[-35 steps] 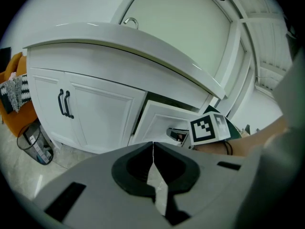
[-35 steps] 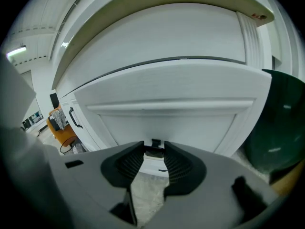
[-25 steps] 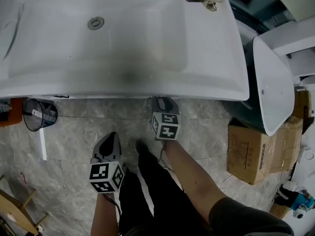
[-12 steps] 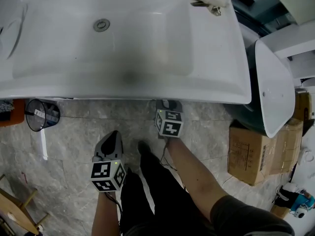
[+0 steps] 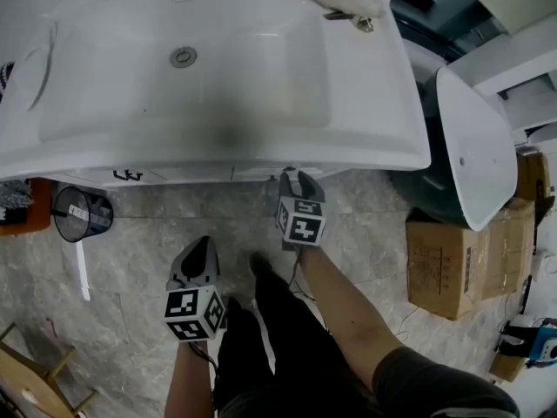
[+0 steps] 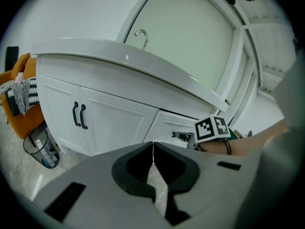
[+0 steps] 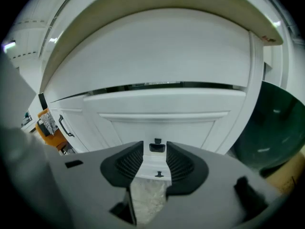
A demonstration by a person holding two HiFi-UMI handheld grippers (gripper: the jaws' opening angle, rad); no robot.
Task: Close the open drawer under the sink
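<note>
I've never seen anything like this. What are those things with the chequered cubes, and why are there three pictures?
There is no robot here. A person holds a hand tool with two fingers in each hand, and the chequered cubes are part of those tools. The top-down picture comes from a camera on the person's head, above the white sink. The other two come from cameras riding on the tools. The left gripper is shut and empty. The right gripper is open at the drawer front under the sink, with the small dark handle between its fingers.

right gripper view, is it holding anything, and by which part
Nothing is held. The right gripper is open, its jaws apart with the drawer handle between them, unclamped.
</note>
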